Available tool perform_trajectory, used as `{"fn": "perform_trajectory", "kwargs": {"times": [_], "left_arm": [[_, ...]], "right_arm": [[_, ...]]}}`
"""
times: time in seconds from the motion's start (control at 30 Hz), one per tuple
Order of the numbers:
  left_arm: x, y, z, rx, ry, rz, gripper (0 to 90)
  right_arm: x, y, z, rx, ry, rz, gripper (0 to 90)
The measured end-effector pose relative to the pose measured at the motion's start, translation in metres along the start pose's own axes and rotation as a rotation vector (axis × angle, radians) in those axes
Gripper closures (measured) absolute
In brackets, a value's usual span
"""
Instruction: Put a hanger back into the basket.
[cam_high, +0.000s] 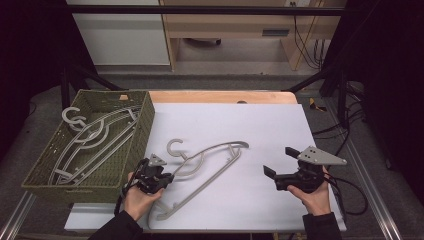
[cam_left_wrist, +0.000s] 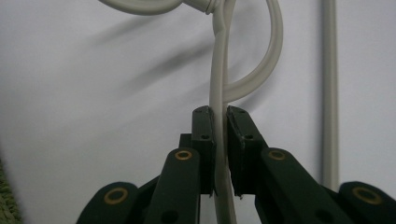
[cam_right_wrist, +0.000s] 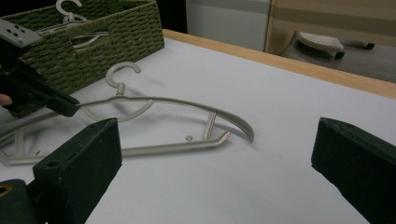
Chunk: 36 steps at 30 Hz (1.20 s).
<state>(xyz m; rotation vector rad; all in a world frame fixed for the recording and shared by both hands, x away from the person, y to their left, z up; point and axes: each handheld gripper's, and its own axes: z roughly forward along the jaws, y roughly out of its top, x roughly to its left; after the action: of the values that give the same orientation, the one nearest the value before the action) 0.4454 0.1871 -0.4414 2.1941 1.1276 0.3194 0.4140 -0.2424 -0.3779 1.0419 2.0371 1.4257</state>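
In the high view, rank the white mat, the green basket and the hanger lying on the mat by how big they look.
1. White mat, largest.
2. Green basket.
3. Hanger on the mat, smallest, clamped in the left tool.
All sit at similar depth, so the order looks reliable.

My two claws, the left gripper (cam_high: 167, 176) and the right gripper (cam_high: 278, 165), are black with brass-coloured rivets, the hanger (cam_high: 210, 160) is pale grey-beige like the hangers (cam_high: 95, 135) in the olive-green woven basket (cam_high: 142, 125), and the table cover (cam_high: 250, 125) is plain white, edged with light wood.
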Motion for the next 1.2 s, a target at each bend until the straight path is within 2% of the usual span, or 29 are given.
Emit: {"fn": "perform_trajectory", "kwargs": {"times": [0.13, 0.2, 0.23, 0.33, 0.5, 0.7, 0.73, 0.77, 0.83, 0.87, 0.97, 1.07, 1.1, 1.13, 1.2], "left_arm": [[-0.001, 0.000, -0.002, -0.021, -0.006, 0.001, 82.1], [0.001, 0.000, 0.000, -0.009, -0.005, -0.004, 81.9], [0.002, -0.001, 0.002, -0.013, -0.006, -0.010, 81.8], [0.005, -0.002, 0.016, 0.018, 0.010, -0.017, 81.6], [0.006, -0.001, 0.029, 0.026, 0.016, -0.005, 81.3], [0.005, -0.003, 0.026, 0.033, 0.024, 0.026, 80.2], [0.004, -0.004, 0.025, 0.031, 0.040, 0.040, 73.0], [0.003, -0.006, 0.024, 0.033, 0.050, 0.051, 73.0], [0.004, -0.009, 0.020, 0.038, 0.036, 0.041, 68.7], [0.004, -0.011, 0.018, 0.057, 0.029, 0.046, 68.7], [0.003, -0.017, 0.014, 0.072, 0.024, 0.053, 68.1], [0.000, -0.019, 0.013, 0.082, 0.035, 0.054, 69.4], [-0.002, -0.018, 0.014, 0.080, 0.054, 0.051, 69.4], [-0.005, -0.017, 0.014, 0.095, 0.078, 0.049, 73.0], [-0.006, -0.016, 0.014, 0.100, 0.087, 0.050, 79.5]], "right_arm": [[0.000, 0.000, 0.000, 0.001, 0.002, 0.001, 1.9], [0.000, 0.000, 0.001, 0.001, 0.002, 0.000, 1.9], [0.000, -0.001, 0.001, 0.003, 0.001, 0.000, 1.9], [0.001, -0.001, 0.003, 0.008, 0.004, -0.001, 1.9], [0.001, -0.001, 0.004, 0.012, 0.003, -0.004, 1.9], [0.001, -0.001, 0.003, 0.012, 0.003, -0.005, 1.9], [0.001, -0.001, 0.003, 0.009, 0.007, -0.004, 1.9], [0.001, -0.001, 0.003, 0.009, 0.007, -0.004, 1.9], [0.001, -0.001, 0.002, 0.007, 0.005, -0.002, 1.9], [0.001, -0.001, 0.002, 0.007, 0.005, -0.003, 1.9], [0.001, 0.000, 0.000, 0.002, 0.007, -0.003, 1.9], [0.001, 0.000, -0.001, -0.003, 0.006, 0.001, 1.9], [0.001, 0.000, -0.001, -0.003, 0.006, 0.001, 1.9], [0.001, 0.001, -0.001, -0.003, 0.004, -0.002, 1.9], [0.002, 0.001, -0.001, -0.003, 0.004, -0.002, 1.9]]}}
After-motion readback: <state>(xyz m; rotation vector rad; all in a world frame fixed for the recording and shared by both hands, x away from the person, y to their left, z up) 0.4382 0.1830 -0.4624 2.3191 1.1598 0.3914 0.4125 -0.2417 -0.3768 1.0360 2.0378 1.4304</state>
